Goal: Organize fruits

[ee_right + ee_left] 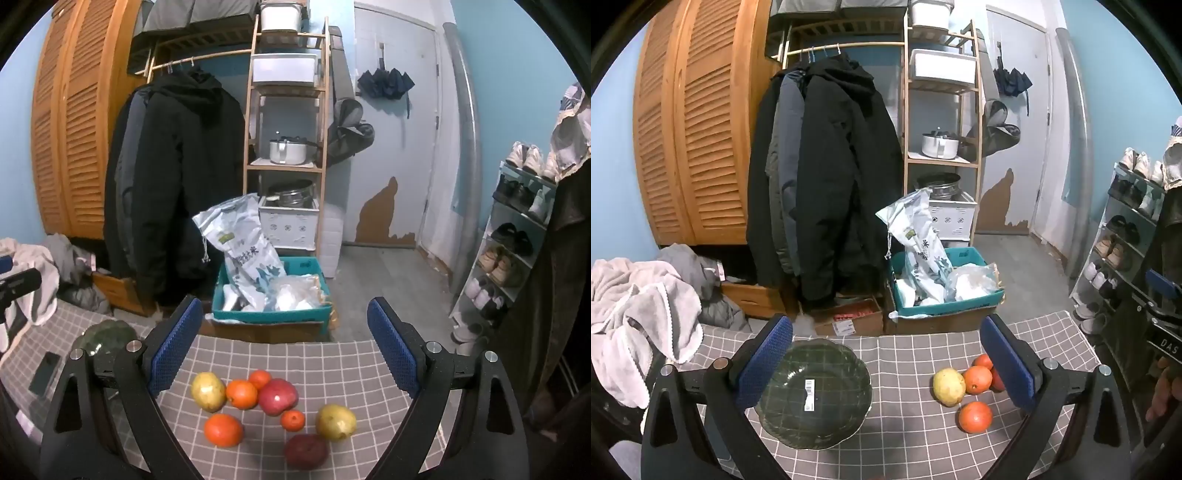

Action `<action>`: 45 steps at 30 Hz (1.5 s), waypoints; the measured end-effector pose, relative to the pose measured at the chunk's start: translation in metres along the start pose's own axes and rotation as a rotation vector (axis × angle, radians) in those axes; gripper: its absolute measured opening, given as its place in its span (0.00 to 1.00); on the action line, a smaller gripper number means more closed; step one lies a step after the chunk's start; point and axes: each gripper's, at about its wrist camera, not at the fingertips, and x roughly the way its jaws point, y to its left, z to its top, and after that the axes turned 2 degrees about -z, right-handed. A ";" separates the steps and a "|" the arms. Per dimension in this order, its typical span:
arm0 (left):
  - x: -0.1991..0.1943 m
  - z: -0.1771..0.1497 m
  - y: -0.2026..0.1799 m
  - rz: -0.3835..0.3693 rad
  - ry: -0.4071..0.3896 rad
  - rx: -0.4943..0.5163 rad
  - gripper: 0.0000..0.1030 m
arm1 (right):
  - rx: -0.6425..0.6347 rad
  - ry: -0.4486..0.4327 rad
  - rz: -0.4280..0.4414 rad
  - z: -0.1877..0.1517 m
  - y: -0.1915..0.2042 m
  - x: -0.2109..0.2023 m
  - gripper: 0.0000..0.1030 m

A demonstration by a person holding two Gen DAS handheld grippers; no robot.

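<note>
The checked tablecloth (916, 354) covered the whole work surface, and I read it as the stage for sorting: container to the left, fruit to the right. The green glass bowl (816, 395) sat empty on the left half, a barcode sticker (809, 394) on its glass; I judged it the intended home for the fruit, left with room around it for an easy drop.

My left gripper (886, 365) was spread wide and held nothing. It hung over the near edge, with the bowl partly behind its left finger and the fruit beside its right finger. My right gripper (286, 350) was likewise spread and empty, held over the fruit pile, which lay between and below its fingers, presumably so that any piece could be chosen.

The fruit lay in one loose cluster on the right half of the cloth, well apart from the bowl. The red apple (277, 397) sat at the centre, touching the orange (242, 394) on its left. A yellow pear (208, 391) lay at the left edge, a second yellow fruit (336, 422) at the right. A dark red fruit (306, 450) was nearest me, and a near orange (223, 430) stood alone, the easiest first pick by my judgement. Two small tangerines (293, 420) filled the gaps. Nothing had yet been sorted.
</note>
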 end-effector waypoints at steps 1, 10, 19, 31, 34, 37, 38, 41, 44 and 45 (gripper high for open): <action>0.000 0.000 0.000 0.001 0.002 0.001 0.99 | -0.008 0.010 -0.002 0.000 0.000 0.000 0.87; -0.004 -0.002 -0.003 0.008 -0.025 0.018 0.99 | -0.005 0.012 0.000 0.001 0.001 0.001 0.87; -0.004 0.000 -0.004 -0.003 -0.018 0.019 0.99 | -0.006 0.012 0.001 0.001 0.001 0.001 0.87; -0.001 -0.001 0.001 0.001 -0.024 0.010 0.99 | -0.006 0.012 0.001 0.001 0.001 0.000 0.87; -0.002 0.000 0.001 0.000 -0.024 0.010 0.99 | -0.006 0.012 0.000 0.001 0.001 0.001 0.87; -0.002 0.000 0.001 0.001 -0.025 0.009 0.99 | -0.007 0.012 0.000 0.001 0.001 0.001 0.87; -0.002 0.000 0.001 0.000 -0.025 0.009 0.99 | -0.007 0.012 0.000 0.001 0.001 0.001 0.87; -0.002 0.000 0.001 0.001 -0.026 0.008 0.99 | -0.006 0.012 0.001 0.002 0.001 0.001 0.87; -0.002 0.000 0.001 0.000 -0.025 0.008 0.99 | -0.008 0.012 0.000 0.002 0.002 0.001 0.87; -0.002 0.000 0.001 0.000 -0.025 0.009 0.99 | -0.008 0.011 0.000 0.002 0.001 0.001 0.87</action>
